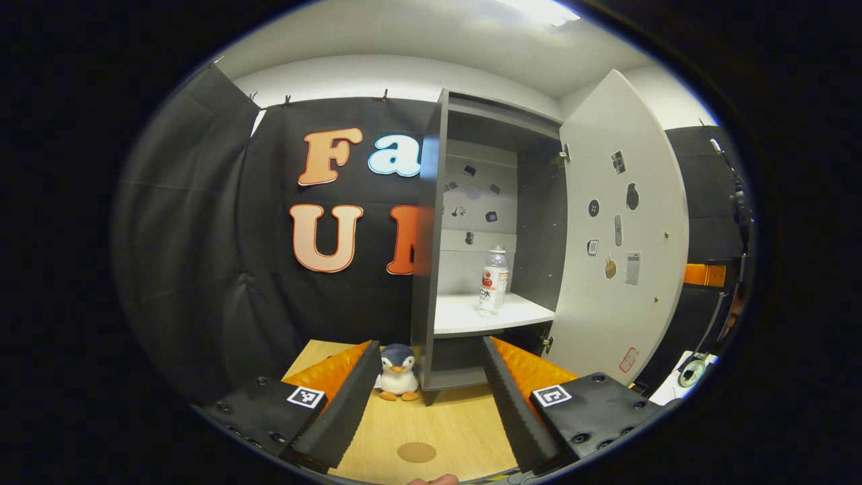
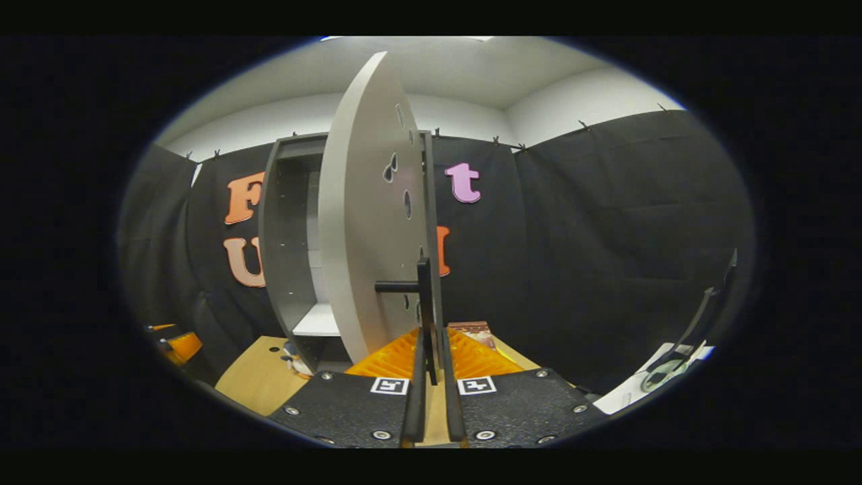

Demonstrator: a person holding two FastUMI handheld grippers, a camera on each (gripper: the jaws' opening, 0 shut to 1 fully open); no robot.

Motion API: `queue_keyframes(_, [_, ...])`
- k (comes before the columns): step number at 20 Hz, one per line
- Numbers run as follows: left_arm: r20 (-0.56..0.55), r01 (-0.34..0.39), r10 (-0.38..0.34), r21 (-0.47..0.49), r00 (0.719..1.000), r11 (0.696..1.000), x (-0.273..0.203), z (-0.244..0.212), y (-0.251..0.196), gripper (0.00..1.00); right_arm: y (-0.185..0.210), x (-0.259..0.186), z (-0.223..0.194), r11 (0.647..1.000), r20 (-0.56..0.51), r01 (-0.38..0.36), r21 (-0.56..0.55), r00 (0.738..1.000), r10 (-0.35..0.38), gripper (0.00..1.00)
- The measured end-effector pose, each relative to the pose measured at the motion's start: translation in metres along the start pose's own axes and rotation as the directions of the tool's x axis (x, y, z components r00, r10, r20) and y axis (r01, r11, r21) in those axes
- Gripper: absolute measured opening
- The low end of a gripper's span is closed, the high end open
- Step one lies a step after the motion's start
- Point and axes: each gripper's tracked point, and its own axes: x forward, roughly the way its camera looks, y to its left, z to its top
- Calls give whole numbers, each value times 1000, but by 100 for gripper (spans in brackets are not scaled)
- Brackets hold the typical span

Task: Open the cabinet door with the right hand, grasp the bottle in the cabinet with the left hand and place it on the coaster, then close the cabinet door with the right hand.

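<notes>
Door (image 1: 623,229) swung wide open, hinged at cabinet (image 1: 431,222) right side. Bottle (image 1: 493,281) upright on white shelf (image 1: 465,315), toward its right, clear of the walls. Coaster (image 1: 416,452) flat on worktop (image 1: 431,417), near front edge, well apart from cabinet. Penguin toy (image 1: 399,372) on worktop, just beside cabinet's lower left corner. Left tool (image 1: 431,397) spread wide, holding nothing, aimed at open cabinet from a distance, coaster below between its fingers. Right tool (image 2: 431,377) narrowed almost closed around lower end of dark handle (image 2: 424,296) on door's outer face; contact of both fingers on handle not clear enough to confirm. Door seen nearly edge-on there, shelf visible behind.
</notes>
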Motion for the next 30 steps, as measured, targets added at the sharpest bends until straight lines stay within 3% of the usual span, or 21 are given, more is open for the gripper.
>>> queue_keyframes(1, [1,0,0,6,1000,1000,3,0,-8,94,-9,2,6,1000,18,-10,-5,1000,10,14])
queue_keyframes(2, [5,0,0,11,1000,1000,6,2,-15,96,-20,5,7,1000,22,-21,-14,1000,22,10])
queue_keyframes(3, [6,5,-5,14,1000,1000,9,2,-23,96,-30,7,7,999,22,-37,-8,999,38,14])
queue_keyframes(4, [8,9,-9,19,1000,1000,11,2,-32,96,-40,9,9,998,28,-57,16,998,57,5])
queue_keyframes(8, [15,17,-18,28,1000,999,23,2,-55,94,-78,18,8,989,29,-137,56,990,136,0])
queue_keyframes(9, [14,17,-17,29,1000,999,27,2,-60,94,-85,21,8,987,27,-154,52,988,153,4])
queue_keyframes(12, [6,12,-12,34,1000,999,40,-1,-70,96,-90,23,9,977,28,-203,69,979,202,0])
queue_keyframes(13, [2,9,-9,32,1000,999,46,-3,-72,94,-92,25,10,972,30,-220,79,975,218,5])
queue_keyframes(14, [0,8,-8,31,1000,999,50,-4,-74,96,-93,27,9,969,30,-231,86,973,229,0])
queue_keyframes(15, [1,6,-6,35,1000,999,56,-3,-75,96,-93,27,8,966,28,-240,91,971,239,7])
queue_keyframes(16, [5,5,-6,38,1000,999,64,-4,-76,94,-95,28,9,965,32,-246,88,969,244,5])
queue_keyframes(17, [14,1,-1,38,1000,999,70,-2,-78,96,-96,29,9,964,34,-249,90,969,246,10])
queue_keyframes(18, [16,-3,2,40,1000,999,77,-2,-80,99,-95,28,8,964,35,-248,93,969,246,6])
queue_keyframes(21, [39,-3,0,65,999,998,107,9,-90,96,-97,19,5,971,20,-227,77,974,227,5])
queue_keyframes(22, [48,8,-11,65,999,998,116,12,-95,96,-100,15,3,976,7,-204,76,979,204,14])
queue_keyframes(23, [56,20,-23,58,998,998,126,15,-100,94,-101,9,0,979,-5,-186,79,982,187,5])
queue_keyframes(24, [58,33,-36,50,998,998,137,16,-107,94,-99,3,1,983,0,-170,74,985,170,14])
queue_keyframes(26, [68,60,-62,34,996,998,159,20,-119,96,-103,-11,7,992,17,-115,54,993,114,5])
queue_keyframes(27, [70,72,-74,31,995,997,171,20,-125,96,-105,-17,12,995,30,-89,47,996,87,14])
queue_keyframes(29, [77,87,-90,43,993,995,194,24,-133,94,-102,-34,22,998,65,-45,44,997,42,5])
queue_keyframes(30, [84,97,-101,49,991,994,204,25,-138,96,-96,-42,29,998,84,-38,53,996,33,5])
